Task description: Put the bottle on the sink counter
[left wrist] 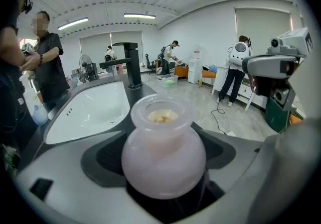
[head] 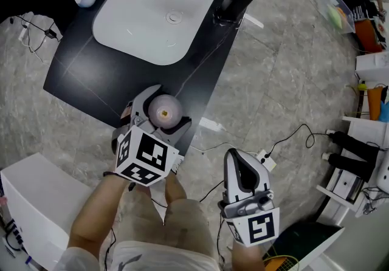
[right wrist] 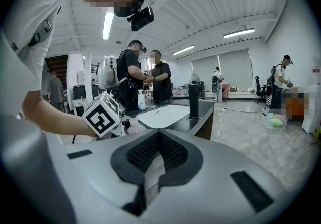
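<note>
Within left claw (head: 163, 112), clamped pink bottle (left wrist: 163, 153)

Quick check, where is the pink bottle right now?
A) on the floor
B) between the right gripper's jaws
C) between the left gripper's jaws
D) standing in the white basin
C: the left gripper view shows the pink bottle clamped in the left gripper, while the right gripper is shut on nothing.
</note>
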`<state>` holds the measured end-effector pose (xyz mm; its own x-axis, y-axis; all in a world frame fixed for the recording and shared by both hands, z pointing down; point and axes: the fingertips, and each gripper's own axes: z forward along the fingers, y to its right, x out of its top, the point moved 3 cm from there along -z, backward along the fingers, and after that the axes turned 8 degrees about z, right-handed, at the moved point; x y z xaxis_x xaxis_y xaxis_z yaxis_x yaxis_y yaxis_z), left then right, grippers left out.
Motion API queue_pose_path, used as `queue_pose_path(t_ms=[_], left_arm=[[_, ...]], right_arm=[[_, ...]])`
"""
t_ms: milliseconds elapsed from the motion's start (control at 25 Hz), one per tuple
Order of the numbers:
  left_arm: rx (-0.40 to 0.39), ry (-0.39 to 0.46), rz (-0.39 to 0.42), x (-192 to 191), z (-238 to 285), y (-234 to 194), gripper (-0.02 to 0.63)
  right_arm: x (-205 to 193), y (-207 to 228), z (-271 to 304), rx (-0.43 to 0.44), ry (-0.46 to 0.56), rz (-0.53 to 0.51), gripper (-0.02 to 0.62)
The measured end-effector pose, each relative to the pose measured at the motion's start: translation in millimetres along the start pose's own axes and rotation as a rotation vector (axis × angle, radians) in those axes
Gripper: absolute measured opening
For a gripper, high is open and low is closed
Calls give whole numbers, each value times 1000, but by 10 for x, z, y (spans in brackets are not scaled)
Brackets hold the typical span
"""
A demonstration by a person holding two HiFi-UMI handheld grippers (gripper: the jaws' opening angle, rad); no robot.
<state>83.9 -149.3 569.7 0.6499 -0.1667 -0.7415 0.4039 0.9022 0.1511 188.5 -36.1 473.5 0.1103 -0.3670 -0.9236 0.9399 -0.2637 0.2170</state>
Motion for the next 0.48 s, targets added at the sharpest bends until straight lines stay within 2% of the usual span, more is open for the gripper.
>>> queue_pose_path(t_ms=[480], left_arm=[[-3, 65, -29, 42, -196, -41, 443]], right_arm=[[112, -121, 12, 1, 13, -14, 11]])
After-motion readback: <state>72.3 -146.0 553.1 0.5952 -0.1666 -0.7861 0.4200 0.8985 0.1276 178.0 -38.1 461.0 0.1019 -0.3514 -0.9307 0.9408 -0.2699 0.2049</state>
